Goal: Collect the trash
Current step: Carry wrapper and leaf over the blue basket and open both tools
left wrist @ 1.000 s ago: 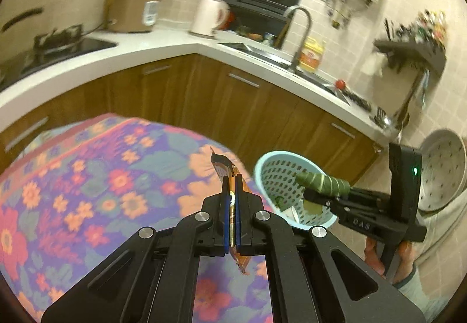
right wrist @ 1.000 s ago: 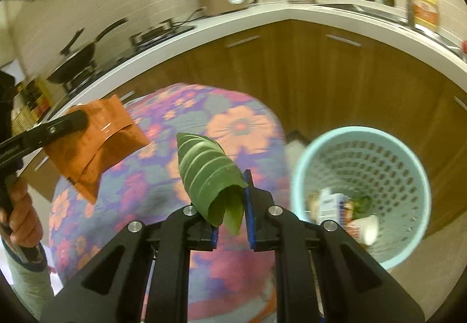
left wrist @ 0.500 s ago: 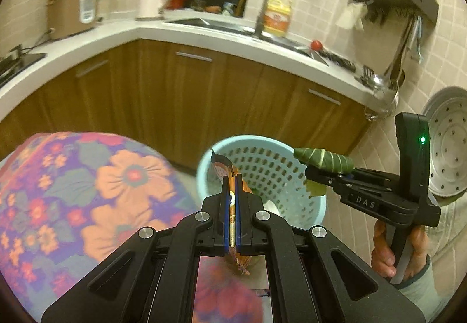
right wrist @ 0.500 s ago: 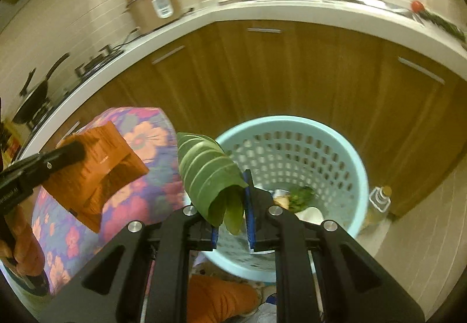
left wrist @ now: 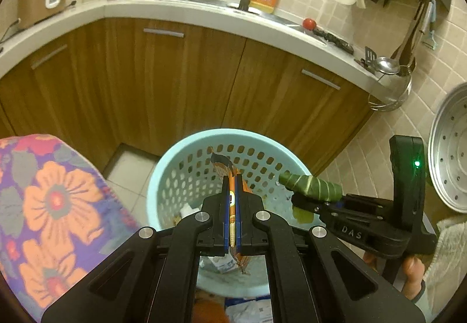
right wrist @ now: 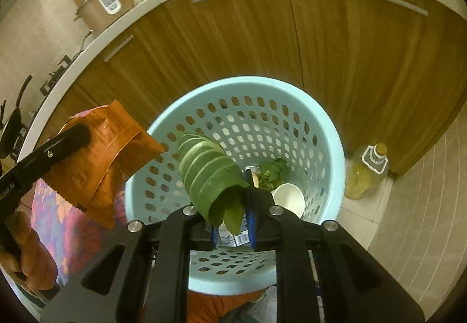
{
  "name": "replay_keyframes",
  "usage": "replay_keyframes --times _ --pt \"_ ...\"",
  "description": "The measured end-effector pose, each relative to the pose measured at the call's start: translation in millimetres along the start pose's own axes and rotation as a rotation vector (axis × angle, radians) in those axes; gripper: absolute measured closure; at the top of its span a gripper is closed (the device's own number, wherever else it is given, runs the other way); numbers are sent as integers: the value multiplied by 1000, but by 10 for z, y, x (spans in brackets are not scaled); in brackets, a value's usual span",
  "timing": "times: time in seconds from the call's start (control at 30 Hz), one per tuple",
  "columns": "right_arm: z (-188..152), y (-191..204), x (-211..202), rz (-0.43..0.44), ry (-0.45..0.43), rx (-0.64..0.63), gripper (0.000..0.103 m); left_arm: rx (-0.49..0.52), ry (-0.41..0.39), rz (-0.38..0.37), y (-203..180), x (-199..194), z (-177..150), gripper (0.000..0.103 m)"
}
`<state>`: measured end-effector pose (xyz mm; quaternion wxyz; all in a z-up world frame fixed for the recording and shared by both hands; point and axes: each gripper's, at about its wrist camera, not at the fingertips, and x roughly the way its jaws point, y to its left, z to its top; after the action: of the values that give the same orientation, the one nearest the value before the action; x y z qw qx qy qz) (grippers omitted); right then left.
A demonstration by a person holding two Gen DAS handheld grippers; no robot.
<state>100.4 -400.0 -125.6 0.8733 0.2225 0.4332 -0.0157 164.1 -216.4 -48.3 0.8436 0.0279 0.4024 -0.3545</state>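
Pinching a crinkled orange foil wrapper [left wrist: 232, 200], the left gripper [left wrist: 232, 185] hovers over the perforated plastic basket [left wrist: 186, 153]; the right gripper [right wrist: 233, 206] clamps a ribbed green leaf [right wrist: 208, 177].

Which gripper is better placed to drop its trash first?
Right. The right gripper holds the leaf bundle over the basket opening; the left gripper's orange wrapper hangs nearer its rim.

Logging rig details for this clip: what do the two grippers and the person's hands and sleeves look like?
Both grippers are matte black linkages with silver pivot screws and blue finger pads. The right gripper carries white "DAS" lettering and a lit green LED on its upright handle. The left gripper has partly legible white lettering. Bare fingers, a pale knitted right sleeve. No cables visible.
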Motion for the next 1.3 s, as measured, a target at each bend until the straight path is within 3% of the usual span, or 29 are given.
replay_keyframes --times 0.13,0.37,0.47,0.53,0.57,0.6,0.73,0.83,1.3 --pt "40 -46 125 -46 14 21 89 -44 53 -63 91 234 1 102" --pt "53 -57 274 -63 35 34 89 -57 65 -61 134 388 29 101" --pt "50 -59 264 -71 34 43 85 -55 53 -60 112 386 32 100" --pt "44 -71 240 -71 26 59 71 -54 43 -62 102 375 41 100" --pt "39 -84 216 -74 17 67 66 -54 39 -61 91 368 47 98" --pt "34 -88 192 -77 7 71 52 -54 36 -63 85 363 51 91" --pt "9 -81 99 -74 -12 68 50 -46 19 -68 66 293 52 74" --pt "-21 -80 29 -65 -19 73 50 -53 -6 -76 48 215 62 53" --pt "-187 323 -447 -111 -106 -39 50 -78 -97 -43 138 -330 -52 40"
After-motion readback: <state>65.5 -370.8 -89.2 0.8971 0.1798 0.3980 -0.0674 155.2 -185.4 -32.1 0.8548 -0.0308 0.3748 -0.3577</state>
